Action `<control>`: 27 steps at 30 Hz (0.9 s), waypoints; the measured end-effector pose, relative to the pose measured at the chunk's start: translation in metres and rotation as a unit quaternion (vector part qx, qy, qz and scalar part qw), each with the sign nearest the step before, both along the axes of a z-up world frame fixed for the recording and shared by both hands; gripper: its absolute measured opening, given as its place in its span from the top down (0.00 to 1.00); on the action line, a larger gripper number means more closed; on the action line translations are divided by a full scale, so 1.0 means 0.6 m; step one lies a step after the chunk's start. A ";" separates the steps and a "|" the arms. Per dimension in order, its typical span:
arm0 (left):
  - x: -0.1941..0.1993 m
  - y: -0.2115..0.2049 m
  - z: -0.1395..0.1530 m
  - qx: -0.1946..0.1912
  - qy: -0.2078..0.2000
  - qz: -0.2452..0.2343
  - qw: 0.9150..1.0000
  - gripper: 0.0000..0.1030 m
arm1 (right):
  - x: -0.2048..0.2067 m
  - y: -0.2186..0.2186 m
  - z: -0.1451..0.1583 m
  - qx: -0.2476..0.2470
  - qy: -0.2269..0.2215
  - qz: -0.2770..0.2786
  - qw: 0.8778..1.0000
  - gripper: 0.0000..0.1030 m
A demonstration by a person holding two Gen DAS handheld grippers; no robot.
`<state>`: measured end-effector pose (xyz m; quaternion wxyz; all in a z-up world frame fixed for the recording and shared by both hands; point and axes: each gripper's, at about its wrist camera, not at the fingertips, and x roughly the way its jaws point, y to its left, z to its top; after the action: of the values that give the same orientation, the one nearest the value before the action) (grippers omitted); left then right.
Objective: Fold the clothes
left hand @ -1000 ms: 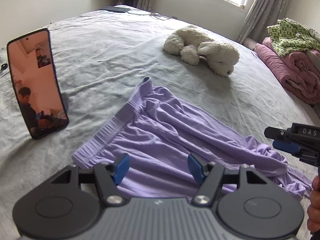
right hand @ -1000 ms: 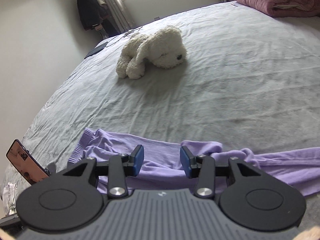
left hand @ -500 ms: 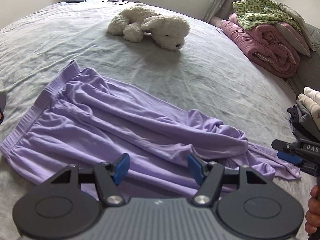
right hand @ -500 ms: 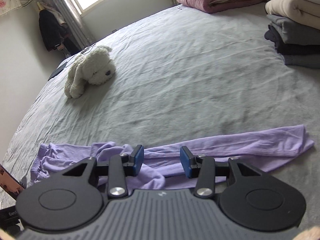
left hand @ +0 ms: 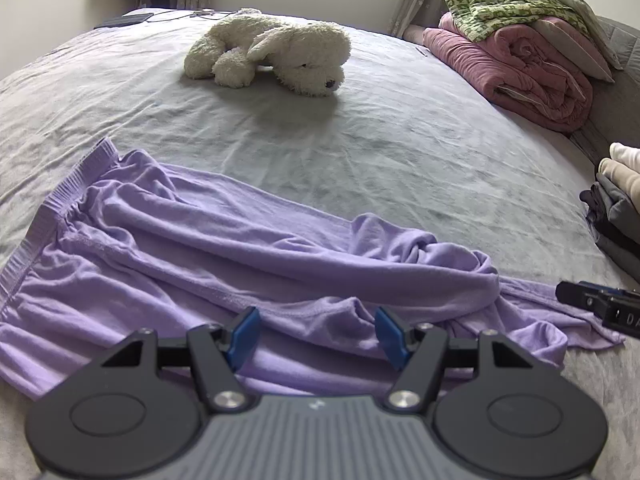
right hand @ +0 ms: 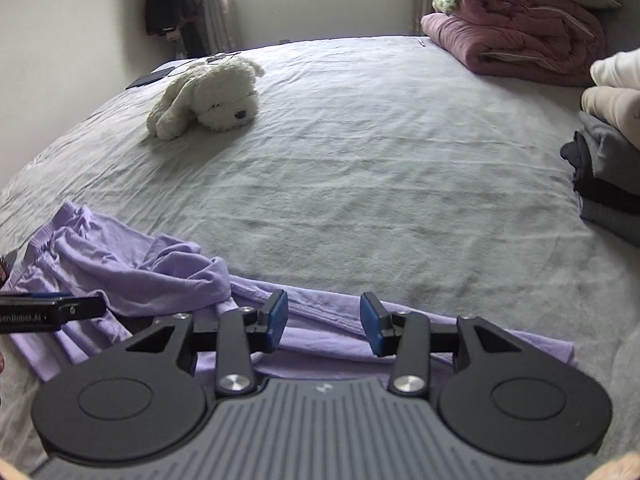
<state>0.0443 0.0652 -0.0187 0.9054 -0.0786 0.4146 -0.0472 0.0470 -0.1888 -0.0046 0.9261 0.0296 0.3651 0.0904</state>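
Observation:
A pair of lilac trousers (left hand: 208,256) lies rumpled on the grey bed, waistband at the left, legs running right. One leg is bunched up in the middle. My left gripper (left hand: 316,336) is open and empty just above the trousers' near edge. My right gripper (right hand: 324,320) is open and empty over the leg end of the trousers (right hand: 304,320). The right gripper's tip shows at the right edge of the left wrist view (left hand: 592,304). The left gripper's tip shows at the left of the right wrist view (right hand: 52,312).
A white plush dog (left hand: 272,52) lies at the far middle of the bed (left hand: 400,152). Rolled pink and green bedding (left hand: 520,52) sits at the far right. A stack of folded clothes (right hand: 608,152) stands at the right edge.
Both views have swung right along the trousers. The phone at the left has left the left wrist view. Both grippers have stayed open.

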 end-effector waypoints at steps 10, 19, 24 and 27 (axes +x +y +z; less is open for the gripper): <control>0.013 0.042 0.022 -0.009 -0.020 0.029 0.999 0.37 | 0.025 0.056 -0.037 -0.043 0.008 0.071 0.997 0.57; 0.048 0.156 0.012 -0.035 -0.003 0.119 0.992 0.38 | 0.023 0.072 -0.055 -0.097 -0.035 0.081 0.991 0.99; 0.056 0.165 0.003 -0.045 0.008 0.121 0.992 0.39 | 0.041 0.050 -0.033 -0.113 -0.050 0.040 0.992 1.00; 0.058 0.159 0.004 -0.048 0.006 0.110 0.993 0.39 | 0.040 0.053 -0.027 -0.102 -0.046 0.058 0.992 0.94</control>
<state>0.0790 0.1605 -0.0163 0.8978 -0.1672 0.4061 0.0336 0.0711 -0.1572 -0.0207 0.9334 -0.0899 0.3305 0.1074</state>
